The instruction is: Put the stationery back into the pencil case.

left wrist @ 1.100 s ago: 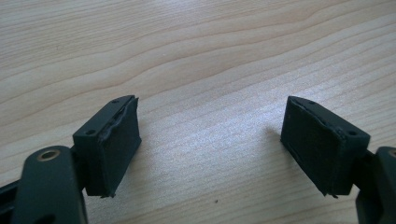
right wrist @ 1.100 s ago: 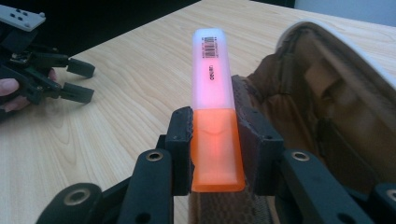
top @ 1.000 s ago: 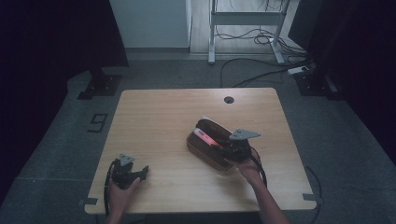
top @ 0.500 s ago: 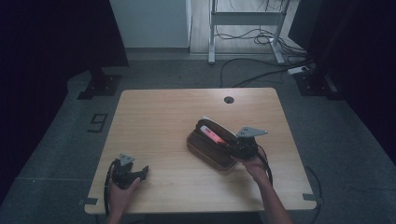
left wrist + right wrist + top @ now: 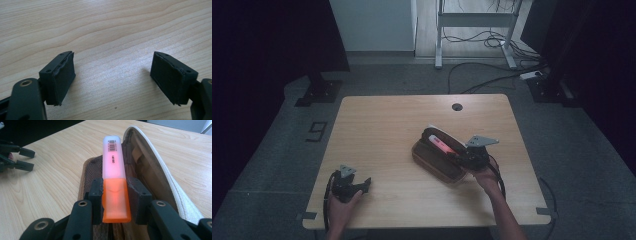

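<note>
My right gripper [image 5: 115,192] is shut on an orange-pink highlighter [image 5: 113,170] by its orange cap, holding it over the open mouth of a brown pencil case [image 5: 150,175]. From above, the right gripper [image 5: 457,156] sits at the case's [image 5: 437,162] near right end, and the highlighter [image 5: 441,146] points toward the far left. My left gripper [image 5: 113,80] rests low over bare wood with its jaws wide apart and nothing between them. It lies at the table's near left corner [image 5: 364,184], held by a hand.
The wooden table [image 5: 387,130] has a round cable hole [image 5: 457,107] near its far edge. The case's white-edged flap [image 5: 172,185] stands up along the highlighter's right side. Cables and a metal frame stand on the floor beyond the table.
The right gripper and highlighter have shifted slightly toward the right over the case. The left gripper has stayed put.
</note>
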